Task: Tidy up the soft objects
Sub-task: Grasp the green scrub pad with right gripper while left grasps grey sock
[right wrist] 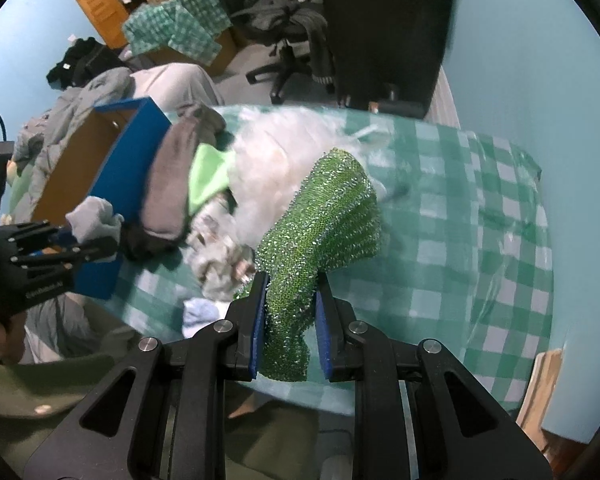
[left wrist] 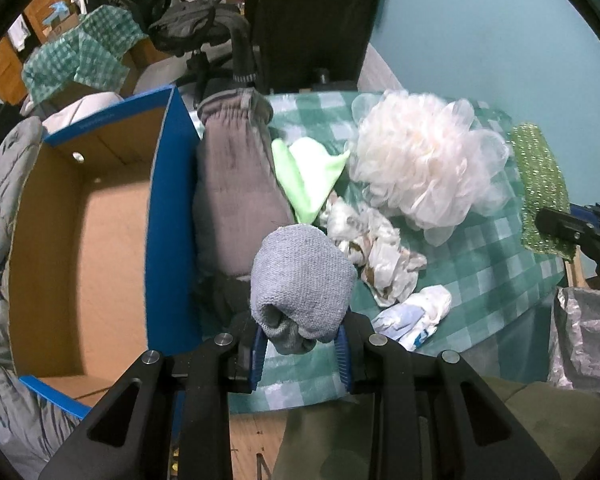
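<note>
The left gripper point(left wrist: 302, 354) pinches a rolled grey sock point(left wrist: 302, 280) above the near edge of the checked table point(left wrist: 496, 256), just right of the open blue box point(left wrist: 168, 216), whose cardboard floor lies bare. The sock's long axis points away along the fingers. The right gripper point(right wrist: 290, 326), jaws closed on a sparkly green scrubber point(right wrist: 324, 216), holds it over the table's near edge, its length running up and away. A white mesh pouf point(left wrist: 424, 160) sits mid-table; the right half is open cloth.
</note>
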